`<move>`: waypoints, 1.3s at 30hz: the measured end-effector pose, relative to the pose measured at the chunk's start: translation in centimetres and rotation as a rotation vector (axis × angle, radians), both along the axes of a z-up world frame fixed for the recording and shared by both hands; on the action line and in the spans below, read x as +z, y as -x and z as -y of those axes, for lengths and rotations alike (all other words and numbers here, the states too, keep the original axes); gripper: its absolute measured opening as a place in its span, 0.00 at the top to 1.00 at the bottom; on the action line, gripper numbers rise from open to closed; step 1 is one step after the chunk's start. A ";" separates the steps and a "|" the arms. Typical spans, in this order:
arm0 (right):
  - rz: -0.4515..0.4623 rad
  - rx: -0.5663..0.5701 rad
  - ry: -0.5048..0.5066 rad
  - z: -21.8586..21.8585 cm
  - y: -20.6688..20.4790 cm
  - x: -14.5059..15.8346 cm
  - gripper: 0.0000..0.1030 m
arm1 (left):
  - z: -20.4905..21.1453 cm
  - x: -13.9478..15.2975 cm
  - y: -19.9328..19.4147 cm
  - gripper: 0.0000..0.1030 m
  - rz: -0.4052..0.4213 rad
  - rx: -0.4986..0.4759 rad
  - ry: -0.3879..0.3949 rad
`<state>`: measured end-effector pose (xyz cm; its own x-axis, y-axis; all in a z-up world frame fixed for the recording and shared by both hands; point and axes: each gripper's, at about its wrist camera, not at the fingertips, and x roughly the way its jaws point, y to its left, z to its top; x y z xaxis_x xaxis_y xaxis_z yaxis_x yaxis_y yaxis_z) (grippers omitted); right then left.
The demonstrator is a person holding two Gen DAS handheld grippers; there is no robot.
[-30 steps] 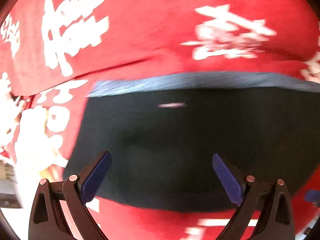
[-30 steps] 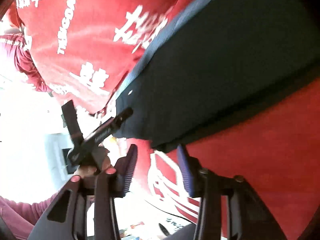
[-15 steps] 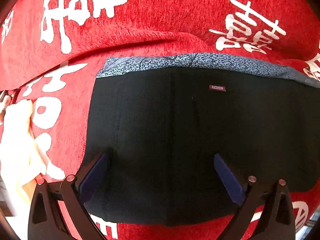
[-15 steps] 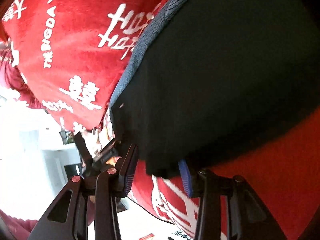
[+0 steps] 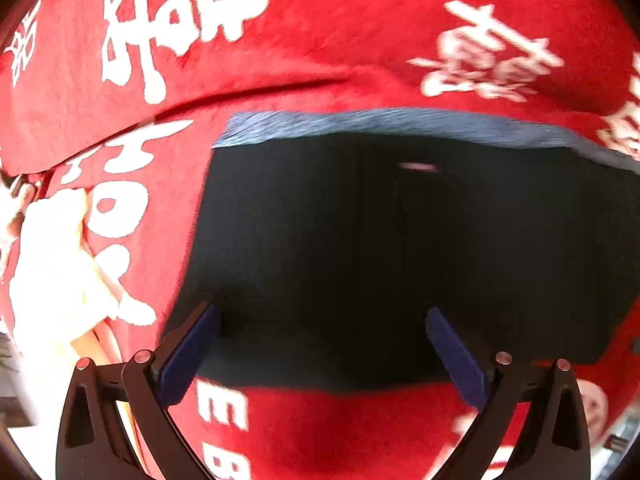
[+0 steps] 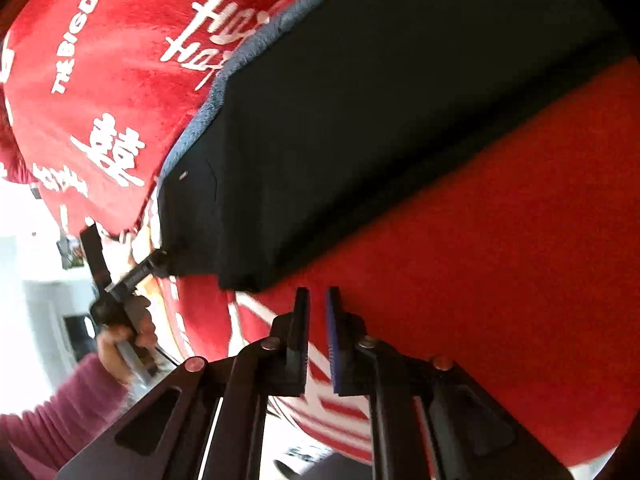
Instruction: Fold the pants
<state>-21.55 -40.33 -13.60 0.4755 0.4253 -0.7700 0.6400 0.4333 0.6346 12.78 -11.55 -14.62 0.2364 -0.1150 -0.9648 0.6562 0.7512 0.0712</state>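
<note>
Folded black pants (image 5: 380,260) with a blue patterned waistband (image 5: 400,124) lie flat on a red blanket (image 5: 320,60) printed with white characters. My left gripper (image 5: 322,354) is open wide, its blue pads straddling the near edge of the pants without pressing on them. In the right wrist view the pants (image 6: 380,120) stretch away up and to the right. My right gripper (image 6: 318,312) hovers just off their near corner over the blanket (image 6: 500,240). Its jaws stand a narrow gap apart and are opening, with nothing between them. The left gripper (image 6: 158,258) shows there at the pants' left corner.
A person's hand (image 6: 120,340) in a pink sleeve (image 6: 60,408) holds the left gripper. A pale cream cloth-like shape (image 5: 52,272) lies at the blanket's left side. The blanket's edge drops off at lower left in the right wrist view, with a bright room beyond.
The right gripper has drawn back off the pants' corner, which lay between its fingers half a second ago, and its jaws have narrowed. The left gripper has shifted back toward the pants' near edge, still open.
</note>
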 end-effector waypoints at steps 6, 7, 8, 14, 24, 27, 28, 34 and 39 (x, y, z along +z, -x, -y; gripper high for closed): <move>0.067 -0.162 0.026 6.3 1.8 1.5 0.46 | 7.0 1.3 5.5 0.00 -0.059 -0.106 0.112; 0.082 -0.178 0.006 7.0 1.7 0.9 0.46 | 8.1 1.0 6.1 0.00 -0.070 -0.117 0.122; 0.084 -0.185 -0.005 7.2 1.5 0.6 0.48 | 9.4 0.6 6.9 0.00 -0.081 -0.127 0.129; 0.099 -0.214 -0.094 7.0 1.2 -1.5 0.53 | 12.6 -1.6 9.4 0.00 -0.140 -0.128 0.119; 0.112 -0.264 -0.097 8.0 -0.5 -2.1 0.92 | 14.3 -1.6 9.4 0.00 -0.159 -0.096 0.103; 0.120 -0.244 -0.027 7.4 0.2 0.0 0.93 | 13.5 -2.7 11.2 0.00 -0.165 -0.133 0.045; 0.102 -0.231 0.000 6.9 0.5 0.3 0.93 | 13.0 -2.9 11.5 0.00 -0.163 -0.131 0.054; 0.057 -0.257 -0.048 6.2 2.6 -2.5 0.93 | 12.5 -2.5 11.5 0.00 -0.142 -0.103 0.078; 0.005 -0.134 0.082 7.0 3.4 1.8 0.73 | 13.2 0.8 9.4 0.00 -0.092 -0.089 0.080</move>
